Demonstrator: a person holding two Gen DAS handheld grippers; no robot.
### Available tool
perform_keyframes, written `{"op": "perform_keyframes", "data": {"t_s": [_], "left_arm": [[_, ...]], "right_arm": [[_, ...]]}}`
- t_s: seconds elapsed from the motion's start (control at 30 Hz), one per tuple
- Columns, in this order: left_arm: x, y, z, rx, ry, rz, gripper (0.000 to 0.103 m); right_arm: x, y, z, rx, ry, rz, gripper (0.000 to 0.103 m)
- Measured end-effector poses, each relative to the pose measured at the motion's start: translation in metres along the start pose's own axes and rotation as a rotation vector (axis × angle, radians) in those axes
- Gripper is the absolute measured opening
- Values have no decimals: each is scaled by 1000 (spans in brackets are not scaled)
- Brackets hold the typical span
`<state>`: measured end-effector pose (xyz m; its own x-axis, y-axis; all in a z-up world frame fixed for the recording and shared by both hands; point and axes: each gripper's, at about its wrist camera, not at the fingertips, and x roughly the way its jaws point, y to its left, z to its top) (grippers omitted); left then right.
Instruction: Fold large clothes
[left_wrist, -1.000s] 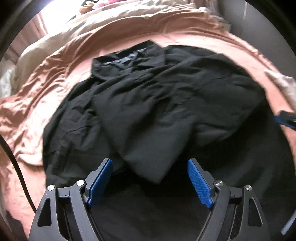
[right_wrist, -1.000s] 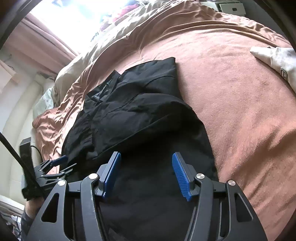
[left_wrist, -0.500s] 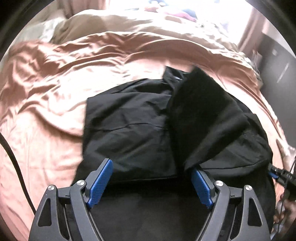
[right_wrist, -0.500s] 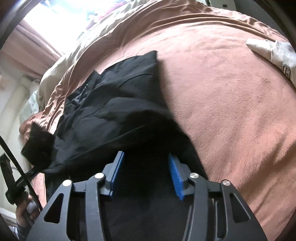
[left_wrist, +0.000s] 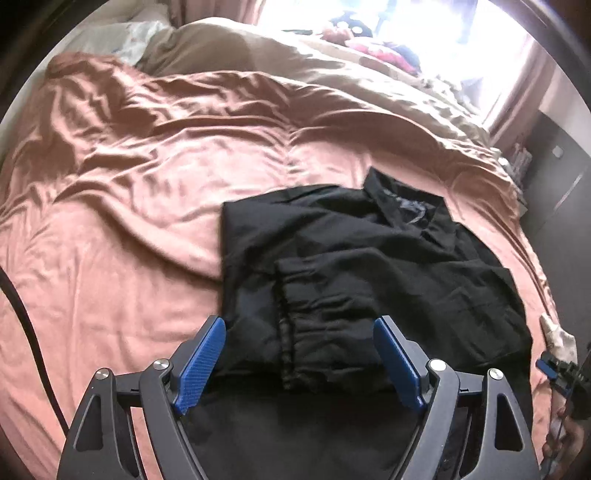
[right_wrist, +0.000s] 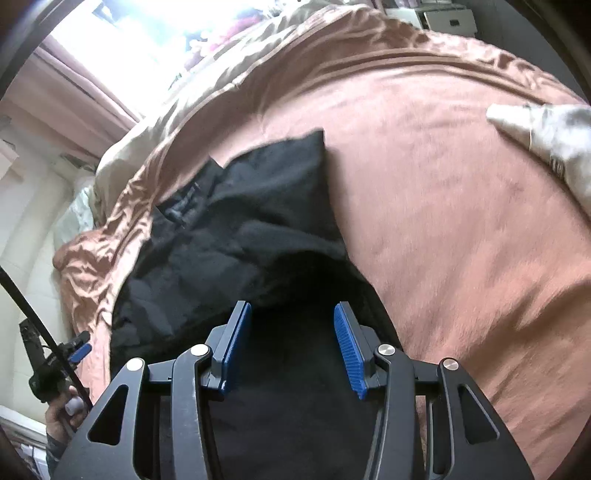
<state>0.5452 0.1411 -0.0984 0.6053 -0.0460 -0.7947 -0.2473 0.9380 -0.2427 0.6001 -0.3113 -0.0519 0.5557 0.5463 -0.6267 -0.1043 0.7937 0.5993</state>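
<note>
A large black garment (left_wrist: 369, 273) lies partly folded on a pink bed cover (left_wrist: 129, 192). Its sleeve with a gathered cuff (left_wrist: 317, 343) lies folded across the body, its collar at the far end. My left gripper (left_wrist: 299, 362) is open and empty, just above the garment's near edge by the cuff. In the right wrist view the same garment (right_wrist: 240, 229) stretches away to the left. My right gripper (right_wrist: 291, 350) is open, its blue pads over the dark near part of the cloth; I cannot see any cloth pinched.
A white cloth (right_wrist: 546, 144) lies on the bed cover (right_wrist: 443, 221) at the far right. A beige duvet (left_wrist: 295, 62) is bunched at the head of the bed under a bright window. Dark furniture (left_wrist: 561, 177) stands to the right.
The sleeve that was lifted half a second ago now lies flat across the garment's body. My left gripper has swung left and pulled back. My right gripper's jaws stand slightly wider.
</note>
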Motion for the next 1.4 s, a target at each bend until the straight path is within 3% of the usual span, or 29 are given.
{"op": "perform_keyframes", "data": {"t_s": [0.2,0.33,0.53,0.7,0.8,0.83,0.9,1.03,1.2,1.4], "left_arm": [[33,-41,6,150,69,2,84],[59,-56,7,189,113,-5,84],[99,-51,1,211,192,74,82],[105,-47,-4,263,183,119,77],[106,-36,-1,246,172,194,78],[105,-25,1,201,177,215,78],[99,-6,4,118,187,161,77],[69,0,3,134,143,144,77],[28,12,1,76,104,97,77],[-9,21,-15,60,93,57,79]], "right_arm": [[9,22,21,-103,-15,-57,44],[33,36,36,-151,15,-91,41],[82,57,46,-259,84,-169,41],[115,51,46,-279,127,-237,40],[121,56,46,-334,102,-322,38],[121,55,47,-335,98,-343,38],[121,51,50,-302,100,-360,38],[102,52,51,-266,77,-304,38],[72,48,39,-258,49,-262,38],[37,45,22,-265,59,-235,41]]}}
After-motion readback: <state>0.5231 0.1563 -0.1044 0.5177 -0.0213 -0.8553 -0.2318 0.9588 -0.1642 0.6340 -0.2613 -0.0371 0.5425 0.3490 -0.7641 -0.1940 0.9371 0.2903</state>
